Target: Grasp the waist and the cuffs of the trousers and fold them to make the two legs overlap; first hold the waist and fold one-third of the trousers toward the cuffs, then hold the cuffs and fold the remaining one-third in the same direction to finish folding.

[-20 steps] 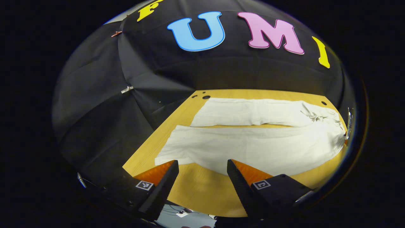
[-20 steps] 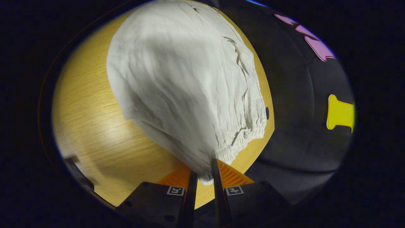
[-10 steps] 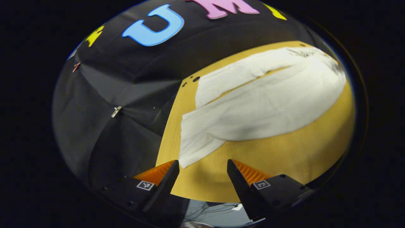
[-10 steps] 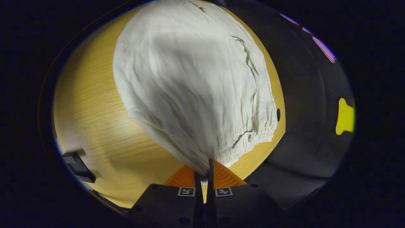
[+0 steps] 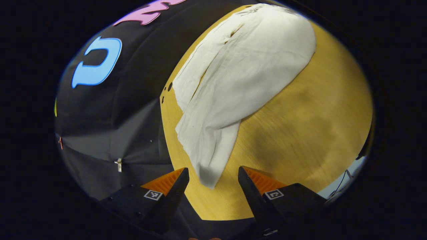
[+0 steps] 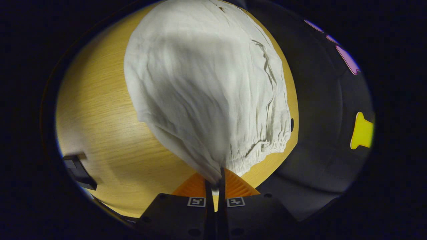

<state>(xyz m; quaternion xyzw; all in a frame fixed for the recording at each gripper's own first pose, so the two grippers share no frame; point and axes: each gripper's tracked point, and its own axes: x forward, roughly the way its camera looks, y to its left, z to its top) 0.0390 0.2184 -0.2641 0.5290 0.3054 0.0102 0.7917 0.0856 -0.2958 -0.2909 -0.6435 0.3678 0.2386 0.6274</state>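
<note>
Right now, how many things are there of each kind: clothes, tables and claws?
Clothes: 1, the white trousers.
Tables: 1, the wooden table.
Claws: 2, the left claw open, the right claw shut on the trousers' waist.
Total: 4.

Wooden table, black cloth wall

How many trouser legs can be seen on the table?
2. The near leg ends between the open left tongs; the far leg lies beside it, by the table edge.
</note>
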